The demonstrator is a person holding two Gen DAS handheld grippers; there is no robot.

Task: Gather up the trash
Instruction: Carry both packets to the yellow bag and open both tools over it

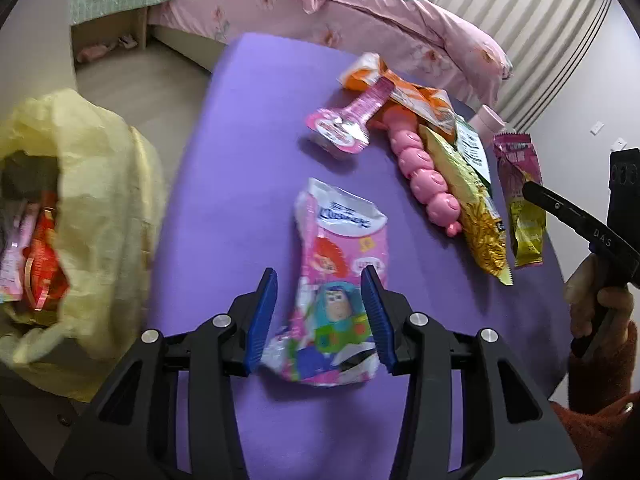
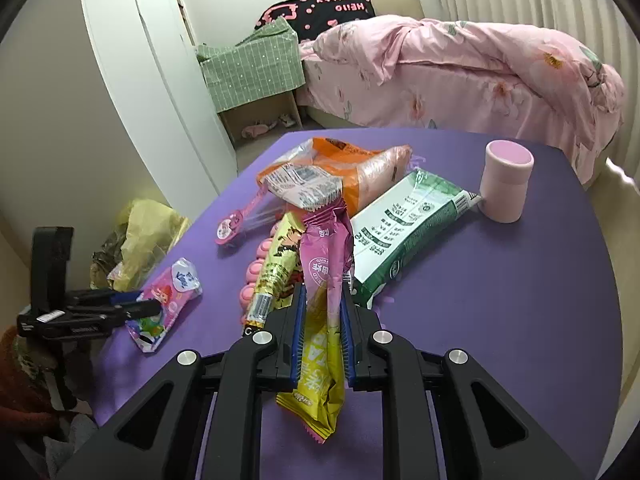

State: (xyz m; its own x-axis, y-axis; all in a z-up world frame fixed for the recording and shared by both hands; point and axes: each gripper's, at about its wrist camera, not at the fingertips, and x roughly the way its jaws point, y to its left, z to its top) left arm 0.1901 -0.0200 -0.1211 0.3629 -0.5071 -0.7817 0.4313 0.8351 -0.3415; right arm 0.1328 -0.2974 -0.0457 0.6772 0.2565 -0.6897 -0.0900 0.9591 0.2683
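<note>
On the purple table [image 1: 240, 128] lies a pink cartoon wrapper [image 1: 340, 264]. My left gripper [image 1: 320, 308] is open around its near half, and the left blue pad stands clear of the foil. It also shows in the right wrist view as the left gripper [image 2: 136, 306] over the cartoon wrapper [image 2: 168, 300]. My right gripper [image 2: 322, 320] is shut on a long pink-and-yellow wrapper [image 2: 326, 280], which sticks out past both ends of the pads. From the left the right gripper [image 1: 530, 192] holds that pink-and-yellow wrapper [image 1: 520, 176] upright.
An open yellow trash bag [image 1: 100, 184] with wrappers inside sits off the table's left edge. An orange bag [image 2: 352, 168], a green-white pack [image 2: 400, 228], a yellow wrapper [image 2: 280, 264], a pink spoon pack [image 1: 344, 124], a pink bead toy [image 1: 424, 168] and a pink cup [image 2: 506, 184] crowd the table. A bed stands behind.
</note>
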